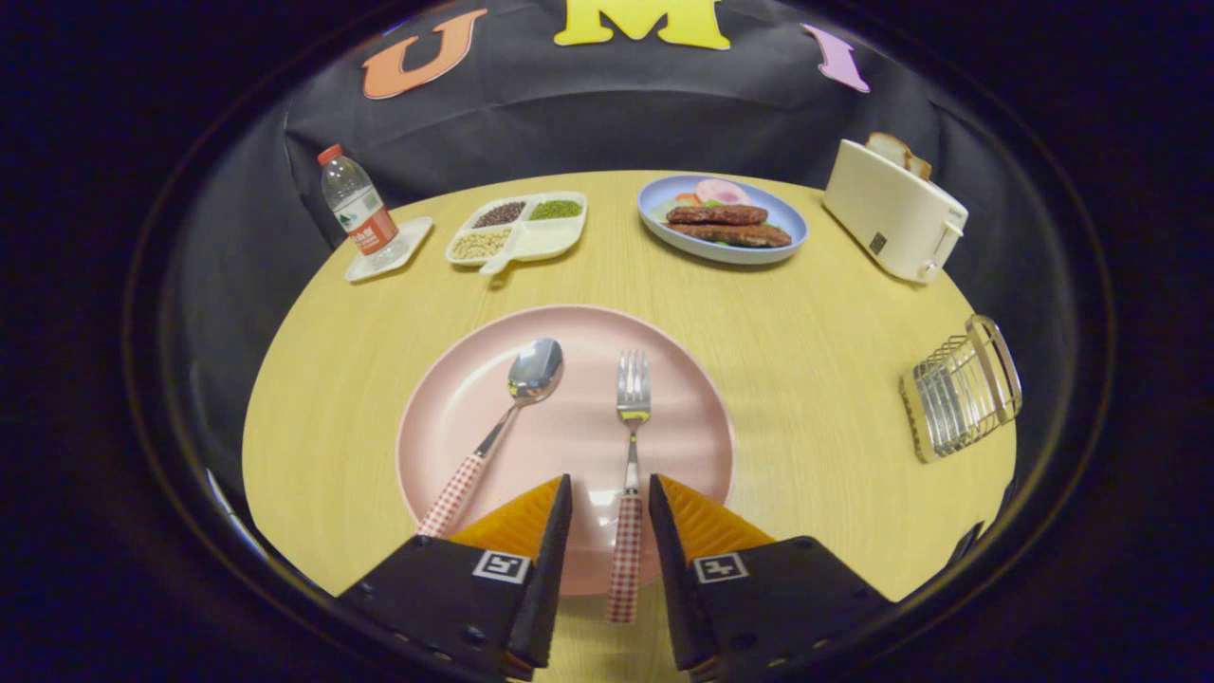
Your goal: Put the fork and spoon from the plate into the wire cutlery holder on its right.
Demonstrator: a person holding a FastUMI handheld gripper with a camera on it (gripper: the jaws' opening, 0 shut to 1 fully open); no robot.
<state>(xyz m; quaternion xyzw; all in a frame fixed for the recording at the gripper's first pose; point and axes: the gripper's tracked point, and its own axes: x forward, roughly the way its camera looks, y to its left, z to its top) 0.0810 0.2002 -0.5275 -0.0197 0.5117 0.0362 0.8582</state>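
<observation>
While fork (630, 455) and spoon (503, 427) both lie on plate (692, 379), nothing done; gripper (611, 498) spread, straddling fork handle, not pinching. Wire cutlery holder (960, 387) stands well right, holding nothing.

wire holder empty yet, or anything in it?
Empty. The wire holder shows only bare bars; the fork and spoon lie on the pink plate, fork handle between the open gripper fingers.

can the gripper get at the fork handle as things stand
Probably yes. The gripper is open, and the fork handle already lies in the gap between its jaws, untouched by either. Nothing covers it on the pink plate; the spoon lies apart, off to one side.
</observation>
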